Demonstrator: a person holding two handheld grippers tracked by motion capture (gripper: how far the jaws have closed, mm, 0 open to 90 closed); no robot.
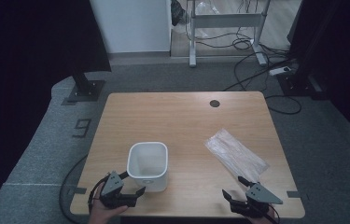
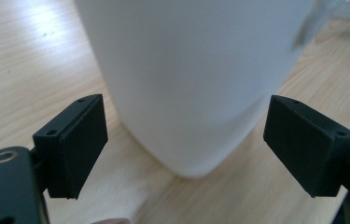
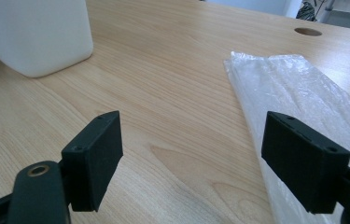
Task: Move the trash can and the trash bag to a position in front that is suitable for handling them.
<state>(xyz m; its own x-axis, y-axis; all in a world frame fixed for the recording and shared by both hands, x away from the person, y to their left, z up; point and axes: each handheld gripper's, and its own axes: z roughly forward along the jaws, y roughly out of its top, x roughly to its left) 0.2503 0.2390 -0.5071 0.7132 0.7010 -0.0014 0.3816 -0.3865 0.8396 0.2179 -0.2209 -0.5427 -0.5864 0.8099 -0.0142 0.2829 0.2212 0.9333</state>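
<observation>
The table (image 1: 186, 121) is light wood, set on grey carpet with cables and a desk frame beyond its far edge.

Nearest to me, both tools sit at the near edge. My left gripper (image 1: 130, 183) has its jaws spread wide, holding nothing, and faces the near corner of the bin (image 1: 148, 164). In the left gripper view, the bin (image 2: 186, 79) stands between the two pads but apart from both. My right gripper (image 1: 237, 186) is likewise wide open and empty, aimed at the near end of the bag (image 1: 234, 154).

Procedure, as I judge it:
1. Right gripper: advance low along the table until the bag (image 3: 303, 107) edge lies between the pads. The film is thin and flat; pinch one edge layer, not the whole fold.
2. Left gripper: close on the bin wall only if the bin needs steadying. The wall is smooth, so seat the pads squarely.

Farther off, the bin stands upright and empty, left of centre. The bag lies flat to its right, well apart from it. A round hole (image 1: 215, 103) sits near the far edge.
</observation>
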